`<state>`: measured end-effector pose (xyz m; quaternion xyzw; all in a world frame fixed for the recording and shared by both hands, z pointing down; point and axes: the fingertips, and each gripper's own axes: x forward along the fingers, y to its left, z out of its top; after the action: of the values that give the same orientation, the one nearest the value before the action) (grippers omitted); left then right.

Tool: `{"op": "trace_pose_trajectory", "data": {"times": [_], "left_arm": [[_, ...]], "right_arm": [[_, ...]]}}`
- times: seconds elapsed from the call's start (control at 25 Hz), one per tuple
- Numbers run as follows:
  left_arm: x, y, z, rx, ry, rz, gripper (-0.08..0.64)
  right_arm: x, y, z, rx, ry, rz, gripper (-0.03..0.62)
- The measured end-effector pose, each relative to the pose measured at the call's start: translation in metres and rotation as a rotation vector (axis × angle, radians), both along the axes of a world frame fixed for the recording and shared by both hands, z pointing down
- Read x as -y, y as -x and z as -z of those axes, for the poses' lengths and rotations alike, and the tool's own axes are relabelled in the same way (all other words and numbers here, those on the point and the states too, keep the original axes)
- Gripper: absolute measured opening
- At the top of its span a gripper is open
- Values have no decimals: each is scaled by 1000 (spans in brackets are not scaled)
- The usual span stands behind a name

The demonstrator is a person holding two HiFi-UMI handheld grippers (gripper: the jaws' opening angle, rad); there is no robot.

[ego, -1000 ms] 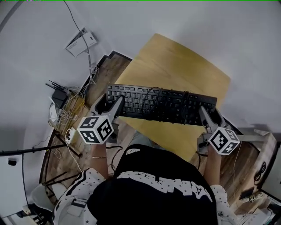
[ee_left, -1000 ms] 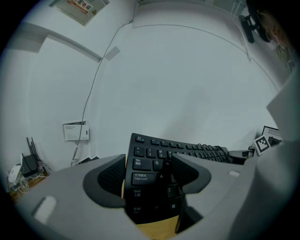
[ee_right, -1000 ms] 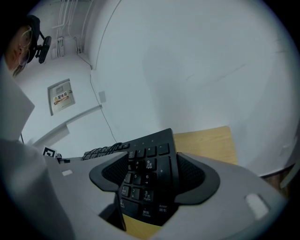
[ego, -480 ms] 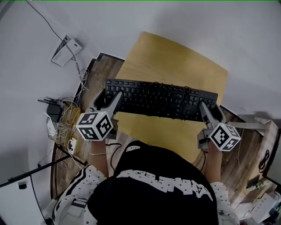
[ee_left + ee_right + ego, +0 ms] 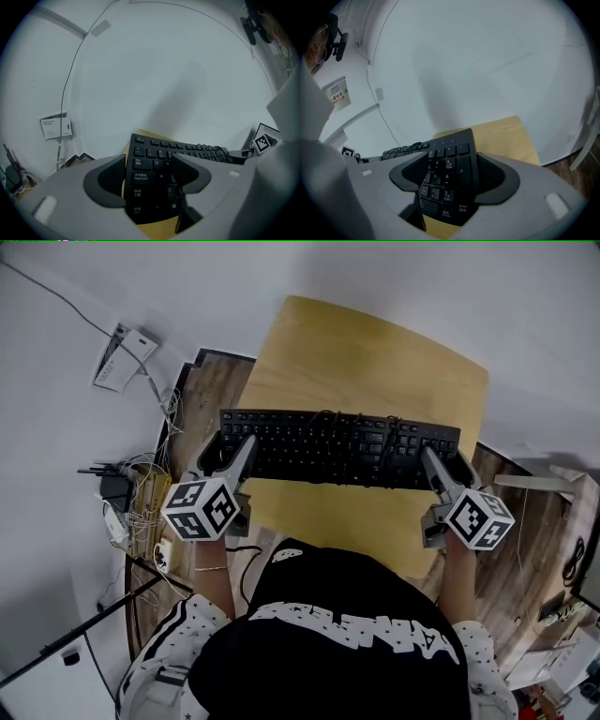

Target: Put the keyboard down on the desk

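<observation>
- Far left of the jaws, the head view shows a wall box (image 5: 119, 354) and a tangle of cables (image 5: 141, 488) on the wood floor (image 5: 202, 395). The left gripper view catches only the box (image 5: 55, 125), and the right gripper view shows neither clearly.
- The left gripper (image 5: 232, 448) has its jaws partly closed and clamped on the keyboard (image 5: 337, 446) at its left end. Its own view (image 5: 150, 176) shows the Caps Lock and Shift keys (image 5: 141, 177) between the pads, a detail too small to read from above.
- There is one keyboard, and it spans from one pair of jaws to the other, above the one desk (image 5: 366, 352). No view settles whether its underside touches the wood.
- One cord (image 5: 361, 423) lies bunched on the keys, between the two pairs of jaws.
- The right gripper (image 5: 442, 463) has its jaws drawn in the same way, pinching the keyboard's right end. Its own view (image 5: 450, 176) shows the number pad (image 5: 447, 178) between the pads, with bare desk (image 5: 501, 136) beyond the jaws.
- There are two grippers and two marker cubes (image 5: 199, 510) (image 5: 480, 519). Each gripper view also glimpses the other gripper's cube (image 5: 265, 141) (image 5: 348, 151).
- Only the head view shows the person's black shirt (image 5: 337, 634) behind both grippers.
</observation>
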<state>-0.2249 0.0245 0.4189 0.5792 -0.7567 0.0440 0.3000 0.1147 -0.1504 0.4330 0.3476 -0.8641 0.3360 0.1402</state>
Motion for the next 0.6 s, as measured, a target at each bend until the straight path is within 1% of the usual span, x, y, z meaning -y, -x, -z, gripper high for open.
{"op": "trace_pose_trajectory", "data": {"times": [0.32,0.6], "left_arm": [[9,6,-15,-12,29,-38,284],[10,11,-35,-41,51,-55,284]], "right_arm": [[-5,-1,-16,-18,32,-38,322],[-10,1,-29,-51,60,-55,324]]}}
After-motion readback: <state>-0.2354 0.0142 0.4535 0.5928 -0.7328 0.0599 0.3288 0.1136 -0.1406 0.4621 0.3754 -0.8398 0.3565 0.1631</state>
